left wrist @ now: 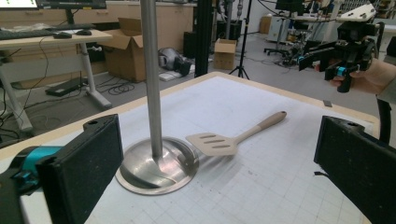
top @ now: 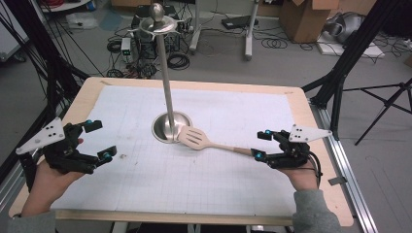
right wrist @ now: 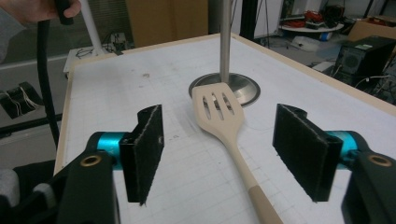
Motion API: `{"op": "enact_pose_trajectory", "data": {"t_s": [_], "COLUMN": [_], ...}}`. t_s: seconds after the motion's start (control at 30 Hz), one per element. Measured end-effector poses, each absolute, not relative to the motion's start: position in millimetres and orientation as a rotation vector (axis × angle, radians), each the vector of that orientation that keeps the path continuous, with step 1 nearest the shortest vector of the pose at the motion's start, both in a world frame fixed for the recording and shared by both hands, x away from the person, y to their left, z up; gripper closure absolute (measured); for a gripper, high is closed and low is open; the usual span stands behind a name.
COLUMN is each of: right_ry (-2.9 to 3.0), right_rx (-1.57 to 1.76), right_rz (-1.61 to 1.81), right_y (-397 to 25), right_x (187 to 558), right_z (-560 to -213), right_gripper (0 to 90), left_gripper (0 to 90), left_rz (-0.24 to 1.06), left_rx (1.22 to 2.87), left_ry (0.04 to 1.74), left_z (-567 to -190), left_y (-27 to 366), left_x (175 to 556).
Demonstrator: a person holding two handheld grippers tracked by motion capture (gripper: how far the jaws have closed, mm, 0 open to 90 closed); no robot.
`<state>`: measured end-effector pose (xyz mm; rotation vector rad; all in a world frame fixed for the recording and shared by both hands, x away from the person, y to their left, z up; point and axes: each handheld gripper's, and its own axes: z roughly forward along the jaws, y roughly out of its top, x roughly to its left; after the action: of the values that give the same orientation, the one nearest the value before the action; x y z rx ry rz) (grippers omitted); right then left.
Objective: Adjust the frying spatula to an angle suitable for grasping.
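Lying on the bench [top: 121,204], slotted spatula [top: 197,139] has its head just at the steel stand's base [top: 165,128], handle toward right hand-held gripper [top: 262,144], jaws spread wide around handle end, not touching. Left hand-held gripper [top: 99,141] open, well apart.

Black tool [top: 266,144], teal knobs, grey sleeves [top: 315,211]

Slotted spatula flat on the mat, centre of the high view.
Beige spatula [top: 209,142] with three slots in its blade; blade end rests against the round steel stand base [top: 165,130], handle runs toward lower right, darker tan grip at its end.
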<state>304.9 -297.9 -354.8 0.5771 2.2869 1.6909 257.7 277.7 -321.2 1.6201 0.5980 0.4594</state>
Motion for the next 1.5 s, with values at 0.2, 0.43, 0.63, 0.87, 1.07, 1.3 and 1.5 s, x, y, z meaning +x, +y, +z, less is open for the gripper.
{"op": "enact_pose_trajectory", "data": {"t_s": [0.2, 0.43, 0.63, 0.87, 1.07, 1.3, 1.5], "right_ry": [2.312, 2.322, 2.36, 2.409, 2.418, 2.449, 2.485], "right_rx": [0.544, 0.519, 0.53, 0.515, 0.512, 0.515, 0.507], "right_rz": [1.694, 1.708, 1.694, 1.667, 1.667, 1.656, 1.639], "right_y": [-294.9, -293.5, -290.4, -281.8, -276.0, -270.9, -263.3], "right_x": [312.3, 320.1, 328.3, 334.7, 341.2, 351.1, 358.3], "right_z": [-359.0, -363.1, -369.3, -376.0, -381.6, -389.2, -394.5], "right_gripper": [43.4, 50.5, 57.5, 64.4, 72.0, 80.7, 89.2], "left_gripper": [1.7, 1.7, 1.7, 1.7, 1.7, 1.7, 1.7], "left_rz": [0.463, 0.461, 0.459, 0.458, 0.452, 0.449, 0.451], "left_rx": [1.627, 1.639, 1.633, 1.633, 1.638, 1.647, 1.647], "left_ry": [0.602, 0.61, 0.615, 0.625, 0.632, 0.64, 0.647], "left_z": [-323.2, -326.3, -327.1, -329.2, -331.9, -334.4, -335.7], "left_y": [278.1, 278.0, 279.0, 280.6, 279.6, 279.7, 281.2], "left_x": [256.6, 256.4, 255.9, 256.6, 258.1, 259.3, 259.7]}}
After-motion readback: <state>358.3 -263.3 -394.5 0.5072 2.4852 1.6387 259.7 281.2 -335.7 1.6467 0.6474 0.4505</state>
